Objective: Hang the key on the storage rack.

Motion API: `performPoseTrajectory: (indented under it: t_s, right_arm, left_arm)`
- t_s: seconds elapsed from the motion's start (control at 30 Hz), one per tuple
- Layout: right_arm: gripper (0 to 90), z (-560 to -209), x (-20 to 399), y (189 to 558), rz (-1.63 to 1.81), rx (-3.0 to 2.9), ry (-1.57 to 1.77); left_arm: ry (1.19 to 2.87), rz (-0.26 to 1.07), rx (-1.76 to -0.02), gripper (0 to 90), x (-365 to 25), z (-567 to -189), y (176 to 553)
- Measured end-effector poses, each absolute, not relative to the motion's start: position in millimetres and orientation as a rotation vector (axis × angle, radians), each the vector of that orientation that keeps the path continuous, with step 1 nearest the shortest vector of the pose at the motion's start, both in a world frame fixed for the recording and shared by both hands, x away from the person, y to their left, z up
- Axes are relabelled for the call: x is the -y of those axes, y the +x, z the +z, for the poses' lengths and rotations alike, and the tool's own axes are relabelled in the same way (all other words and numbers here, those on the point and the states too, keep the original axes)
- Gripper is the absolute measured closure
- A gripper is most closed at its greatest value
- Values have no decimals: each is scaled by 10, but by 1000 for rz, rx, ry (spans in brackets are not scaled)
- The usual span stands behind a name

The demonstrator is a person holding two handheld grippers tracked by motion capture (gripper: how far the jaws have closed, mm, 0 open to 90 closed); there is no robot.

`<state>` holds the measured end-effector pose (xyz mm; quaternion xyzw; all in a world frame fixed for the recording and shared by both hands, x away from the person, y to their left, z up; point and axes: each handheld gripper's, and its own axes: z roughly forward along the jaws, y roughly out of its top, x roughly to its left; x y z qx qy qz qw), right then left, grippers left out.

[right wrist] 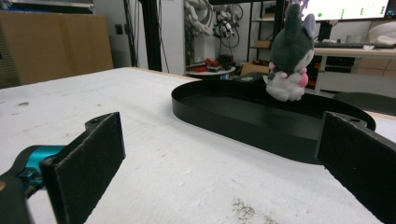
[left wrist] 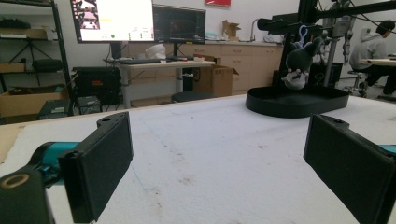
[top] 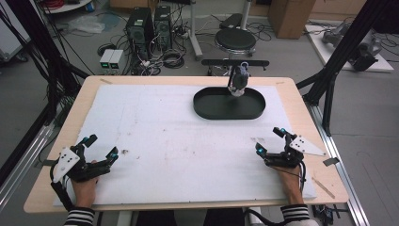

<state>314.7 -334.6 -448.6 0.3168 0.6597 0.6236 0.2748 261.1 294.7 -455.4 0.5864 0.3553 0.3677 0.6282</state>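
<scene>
- The left gripper (top: 100, 149) and right gripper (top: 270, 140) rest on the white table mat (top: 164, 141), jaws spread wide and empty, ready to reach.
- The plush toy (top: 238, 80) hangs from a bar above the black oval tray (top: 207, 110), well ahead of both grippers, likely positioned to be dropped into the tray.

No text, label, brand or number is showing clearly enough to read. The monitor (left wrist: 112, 20) far left in the left gripper view is displaying blurred coloured patches, and the red sign (left wrist: 217, 3) on the far wall is showing no legible lettering
</scene>
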Motion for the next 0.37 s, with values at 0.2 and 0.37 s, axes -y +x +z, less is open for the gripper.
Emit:
performPoseTrajectory:
  t_s: [0.2, 0.37]
  right_arm:
    - [5, -4526, 3348, 3089, 1687, -1712, 826]
    - [5, -4531, 3342, 3079, 1680, -1705, 812]
  left_arm:
    - [1344, 842, -816, 86, -2949, -4554, 2612]
    - [1344, 844, -812, 86, -2942, -4554, 2607]
